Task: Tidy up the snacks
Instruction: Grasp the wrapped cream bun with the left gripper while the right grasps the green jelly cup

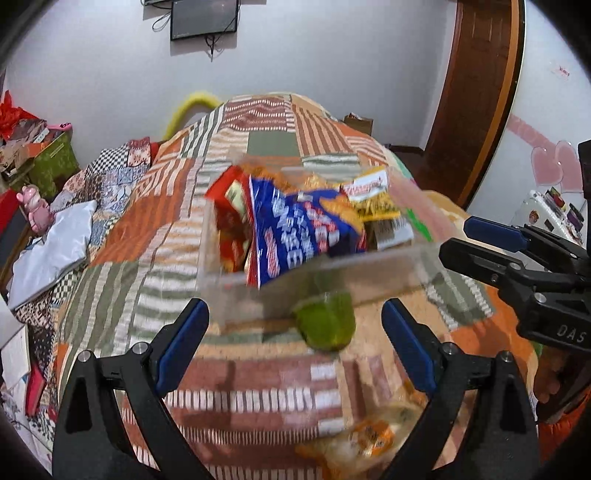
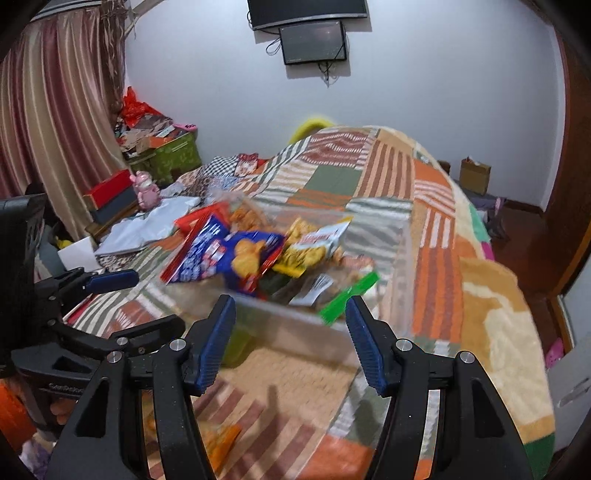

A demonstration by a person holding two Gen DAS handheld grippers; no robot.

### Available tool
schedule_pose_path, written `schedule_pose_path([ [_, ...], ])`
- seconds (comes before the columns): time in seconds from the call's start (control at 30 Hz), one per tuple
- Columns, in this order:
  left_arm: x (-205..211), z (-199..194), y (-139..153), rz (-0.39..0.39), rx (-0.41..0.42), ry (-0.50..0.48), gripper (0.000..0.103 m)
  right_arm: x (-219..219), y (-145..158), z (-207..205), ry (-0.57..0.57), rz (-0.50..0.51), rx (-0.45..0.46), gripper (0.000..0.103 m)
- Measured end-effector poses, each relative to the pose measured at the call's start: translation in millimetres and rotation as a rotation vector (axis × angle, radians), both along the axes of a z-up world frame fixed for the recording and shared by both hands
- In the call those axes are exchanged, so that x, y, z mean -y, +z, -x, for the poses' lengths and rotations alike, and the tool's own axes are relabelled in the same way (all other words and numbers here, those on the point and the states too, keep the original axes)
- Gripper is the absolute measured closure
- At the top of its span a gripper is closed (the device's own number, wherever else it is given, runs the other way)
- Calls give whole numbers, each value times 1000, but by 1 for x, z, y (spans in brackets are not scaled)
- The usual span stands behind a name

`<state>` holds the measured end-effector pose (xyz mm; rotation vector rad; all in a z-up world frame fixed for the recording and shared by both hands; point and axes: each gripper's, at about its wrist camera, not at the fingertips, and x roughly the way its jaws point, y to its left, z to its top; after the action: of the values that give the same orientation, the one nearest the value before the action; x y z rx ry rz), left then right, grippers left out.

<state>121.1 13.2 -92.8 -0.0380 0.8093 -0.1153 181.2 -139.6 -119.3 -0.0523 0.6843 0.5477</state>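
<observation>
**Clear plastic bin of snacks on the patchwork bed, both grippers empty**

Clear plastic bin (image 1: 332, 269) sits mid-bed on the patchwork blanket (image 1: 155, 229), just beyond both sets of fingers. Walls see-through, blurred in both views. Packed above the rim with packets:
- blue snack bag (image 1: 299, 229) with white lettering, tilted, front and centre, one corner hanging over the near wall
- red packet (image 1: 229, 206) standing at the left end
- yellow packet (image 1: 373, 199) at the right, toward the far side
- green clip (image 2: 349, 297) on a bag at the near right corner, as the right wrist view has it

Green blurred object (image 1: 327, 325) shows low at the bin's near wall; cannot tell whether it is inside or beside.

Left gripper (image 1: 295, 343): jaws spread wide, nothing between them, fingertips just short of the near wall. Right gripper (image 2: 291, 339): jaws parted about halfway, nothing pinched, blue pads flanking the bin's near right corner without touching it.

Near edge of the bed: orange-and-yellow packet (image 1: 369, 439) lying loose on the blanket, blurred.

Left of the bed: white bag (image 1: 55, 251), pink figurine (image 1: 35, 208), green box (image 1: 51, 162) heaped with papers. Far wall: dark screen (image 1: 205, 18). Right: brown wooden door (image 1: 476, 96).
</observation>
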Motion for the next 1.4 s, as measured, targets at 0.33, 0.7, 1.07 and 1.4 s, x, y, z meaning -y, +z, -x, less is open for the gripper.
schedule_pose_path([
  [0.33, 12, 48, -21, 13, -75, -76, 8, -6, -21, 28, 33, 12, -66, 45],
  [0.7, 37, 58, -48, -37, -128, -158, 8, 4, -23, 33, 10, -3, -85, 45],
  [1.07, 33, 35, -62, 55, -167, -137, 66, 4, -30, 26, 2, 2, -103, 45],
  [1.4, -11, 41, -47, 62, -112, -53, 67, -18, -37, 18, 26, 20, -122, 45],
])
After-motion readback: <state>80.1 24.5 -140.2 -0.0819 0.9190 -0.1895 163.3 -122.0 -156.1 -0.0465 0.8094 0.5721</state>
